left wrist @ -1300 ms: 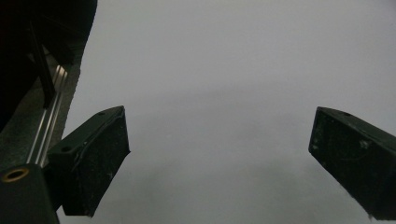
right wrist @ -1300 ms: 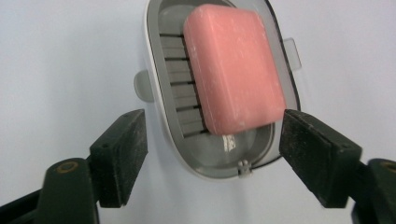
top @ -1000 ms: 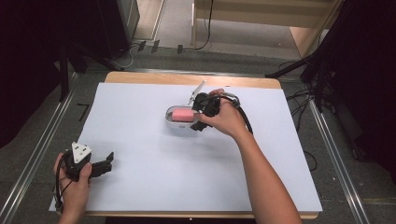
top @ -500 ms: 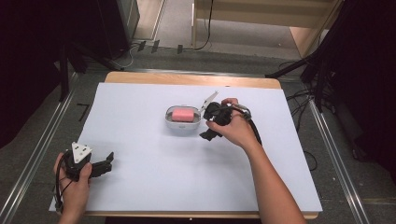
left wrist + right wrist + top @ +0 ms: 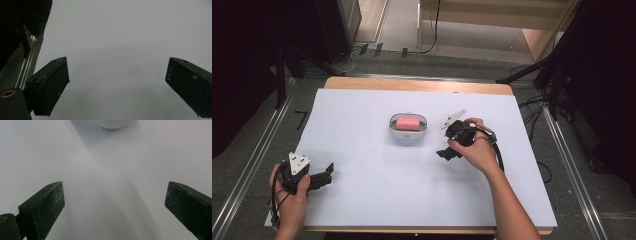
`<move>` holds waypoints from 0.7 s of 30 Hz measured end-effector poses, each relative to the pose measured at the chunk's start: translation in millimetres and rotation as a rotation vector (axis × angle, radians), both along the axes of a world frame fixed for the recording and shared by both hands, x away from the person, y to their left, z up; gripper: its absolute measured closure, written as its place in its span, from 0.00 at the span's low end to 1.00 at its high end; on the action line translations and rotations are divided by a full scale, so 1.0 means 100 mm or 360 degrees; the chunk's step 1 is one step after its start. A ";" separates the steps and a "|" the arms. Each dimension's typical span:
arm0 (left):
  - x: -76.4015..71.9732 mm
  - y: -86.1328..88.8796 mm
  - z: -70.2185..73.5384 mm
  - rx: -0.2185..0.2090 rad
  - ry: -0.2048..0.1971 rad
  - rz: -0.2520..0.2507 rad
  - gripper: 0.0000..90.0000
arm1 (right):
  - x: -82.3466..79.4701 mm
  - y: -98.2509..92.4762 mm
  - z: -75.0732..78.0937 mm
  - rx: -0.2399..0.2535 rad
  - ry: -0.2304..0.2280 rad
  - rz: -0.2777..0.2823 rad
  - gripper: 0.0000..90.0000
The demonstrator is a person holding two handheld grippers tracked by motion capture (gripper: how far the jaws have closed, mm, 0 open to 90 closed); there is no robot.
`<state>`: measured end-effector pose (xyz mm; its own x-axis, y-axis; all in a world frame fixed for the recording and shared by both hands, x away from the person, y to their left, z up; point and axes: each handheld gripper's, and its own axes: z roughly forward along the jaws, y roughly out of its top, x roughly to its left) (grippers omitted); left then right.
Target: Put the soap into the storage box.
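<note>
A white sheet (image 5: pixel 377 200) covers nearly the whole tabletop, leaving a strip of bare wood (image 5: pixel 417 85) along the far edge. Near the middle of the tabletop, a little toward the far edge, stands a small white dish (image 5: pixel 408 128) with rounded corners, and a pink block (image 5: pixel 407 123) lies inside it. Nothing else lies on the sheet around the dish, and nothing stands between it and either gripper. Past the far edge, cables (image 5: pixel 434 25) run over the floor, and metal rails (image 5: pixel 247 170) line the left and right sides of the table. The right gripper (image 5: pixel 447 150) is just to the right of the dish, apart from it, held in a hand (image 5: pixel 477 150) that comes in from the near edge. Its jaws have just been opening and now stand wide with nothing between them; in the right gripper view they frame bare sheet, with the rounded wall of the dish (image 5: pixel 113 123) at the top of the view, well clear of the pads. The left gripper (image 5: pixel 326 175) rests near the near left corner of the tabletop, well apart from the dish. Its jaws are also spread wide over bare sheet, holding and touching nothing, with the table's left rail (image 5: pixel 27 57) beside them in the left gripper view.
</note>
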<state>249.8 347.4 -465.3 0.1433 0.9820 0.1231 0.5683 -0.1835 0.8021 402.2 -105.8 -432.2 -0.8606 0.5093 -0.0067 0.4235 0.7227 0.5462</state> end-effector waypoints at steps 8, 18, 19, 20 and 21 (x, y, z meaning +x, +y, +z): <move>0.00 0.00 0.00 0.0003 -0.0002 0.0002 0.06 | -0.12 -0.23 -0.10 0.0077 -0.0013 -0.0113 0.03; 0.00 0.00 0.00 0.0007 -0.0002 0.0002 0.06 | -0.31 -0.51 -0.21 0.0134 -0.0069 -0.0248 0.00; 0.00 0.00 0.00 0.0007 -0.0002 0.0001 0.06 | -0.33 -0.54 -0.22 0.0142 -0.0075 -0.0257 0.00; 0.00 -0.01 0.00 0.0007 0.0000 0.0001 0.06 | -0.35 -0.57 -0.23 0.0146 -0.0079 -0.0270 0.00; 0.00 -0.01 0.00 0.0008 0.0000 0.0001 0.06 | -0.37 -0.60 -0.24 0.0159 -0.0075 -0.0286 0.00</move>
